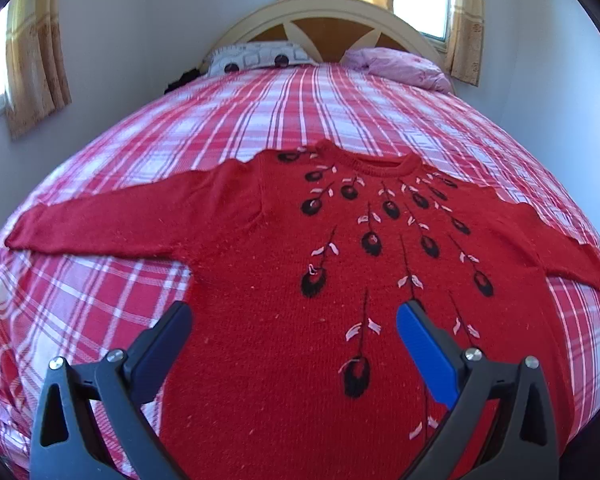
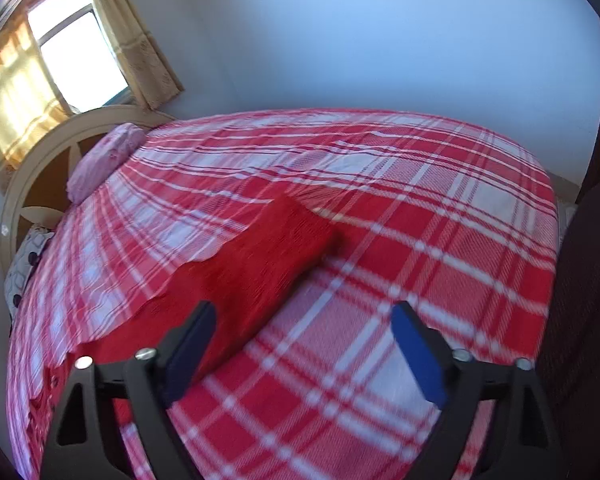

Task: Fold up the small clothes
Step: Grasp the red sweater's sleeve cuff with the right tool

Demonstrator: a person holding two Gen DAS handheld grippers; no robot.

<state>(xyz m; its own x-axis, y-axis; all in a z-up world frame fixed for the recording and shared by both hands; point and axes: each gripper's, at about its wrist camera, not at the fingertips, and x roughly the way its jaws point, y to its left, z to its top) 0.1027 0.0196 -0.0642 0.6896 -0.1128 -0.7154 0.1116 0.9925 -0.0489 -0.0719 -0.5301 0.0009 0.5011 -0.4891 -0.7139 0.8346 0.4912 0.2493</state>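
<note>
Open plaid bed point(image 1: 140, 152) all around the spread sweater point(image 1: 260, 320); only pillows point(image 1: 256, 56) and headboard point(image 1: 332, 12) blocking the far end.

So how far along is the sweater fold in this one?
Done: the red sweater lies flat, face up on the plaid bedspread, both sleeves spread out. In hand: nothing; the left gripper is open above the body, the right gripper open near a sleeve. Left: every fold.

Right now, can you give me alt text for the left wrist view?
A red sweater with black feather motifs lies flat, front up, sleeves spread, on a red plaid bed. The open left tool hovers over its lower body, holding nothing. Two pillows sit by the headboard.
</note>
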